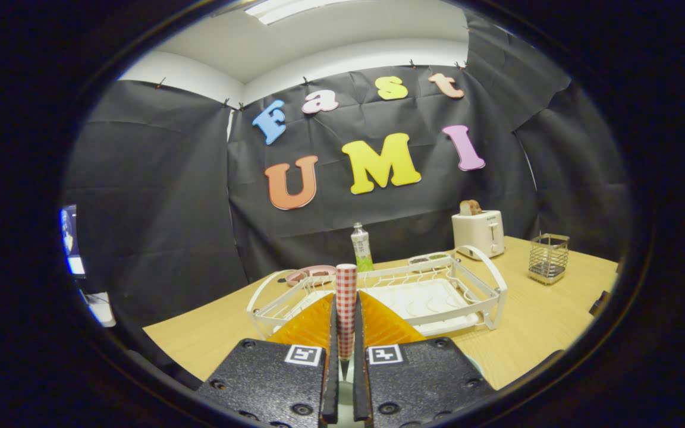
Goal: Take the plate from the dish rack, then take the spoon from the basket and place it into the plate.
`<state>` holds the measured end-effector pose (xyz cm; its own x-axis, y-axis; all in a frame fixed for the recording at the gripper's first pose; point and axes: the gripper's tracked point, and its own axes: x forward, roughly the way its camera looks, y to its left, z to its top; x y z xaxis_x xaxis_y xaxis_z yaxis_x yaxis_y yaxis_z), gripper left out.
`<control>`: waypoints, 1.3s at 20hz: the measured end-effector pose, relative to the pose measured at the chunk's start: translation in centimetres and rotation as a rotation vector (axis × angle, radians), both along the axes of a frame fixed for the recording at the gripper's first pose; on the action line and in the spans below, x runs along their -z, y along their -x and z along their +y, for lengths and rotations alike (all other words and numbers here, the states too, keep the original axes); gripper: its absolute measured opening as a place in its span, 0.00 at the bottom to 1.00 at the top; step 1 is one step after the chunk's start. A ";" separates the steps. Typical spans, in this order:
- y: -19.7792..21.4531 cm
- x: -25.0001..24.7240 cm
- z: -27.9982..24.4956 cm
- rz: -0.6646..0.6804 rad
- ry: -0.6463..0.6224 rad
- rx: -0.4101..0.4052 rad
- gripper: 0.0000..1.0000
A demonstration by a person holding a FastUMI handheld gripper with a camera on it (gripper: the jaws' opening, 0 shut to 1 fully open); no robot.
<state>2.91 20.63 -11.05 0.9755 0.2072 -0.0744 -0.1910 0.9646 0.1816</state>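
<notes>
Tool [346,333] gripping red-and-white checked spoon handle [346,303] upright between both fingers, hovering before white wire dish rack [485,285] on table [533,333]. Plate not discernible. Lowering spoon slowly, keeping handle vertical, advised.

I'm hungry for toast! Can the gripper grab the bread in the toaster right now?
Probably not yet. The gripper is shut on a checkered handle, likely the spoon's, so its fingers are full. The rack also stands between it and the bread in the toaster.
</notes>
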 end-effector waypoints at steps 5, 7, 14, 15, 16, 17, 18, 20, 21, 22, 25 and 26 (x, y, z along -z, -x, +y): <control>-0.4 0.8 -0.3 0.019 -0.025 -0.014 0.18; -0.3 0.2 -1.2 0.002 -0.046 -0.003 0.19; -0.5 -1.5 -3.9 -0.051 -0.038 0.038 0.51; -0.6 -1.9 -4.5 -0.060 -0.037 0.047 0.59; -0.5 -2.1 -4.9 -0.068 -0.032 0.055 0.68; -0.5 -2.5 -5.6 -0.079 -0.021 0.073 0.77; -0.4 -3.0 -6.3 -0.092 -0.009 0.088 0.83; -0.1 -4.1 -7.4 -0.118 0.007 0.110 0.96; 0.0 -4.8 -8.1 -0.128 0.017 0.121 0.98; 0.3 -5.4 -8.9 -0.134 0.034 0.140 1.00; 0.9 -7.0 -11.3 -0.117 0.088 0.194 1.00; 1.3 -7.8 -11.9 -0.115 0.095 0.203 1.00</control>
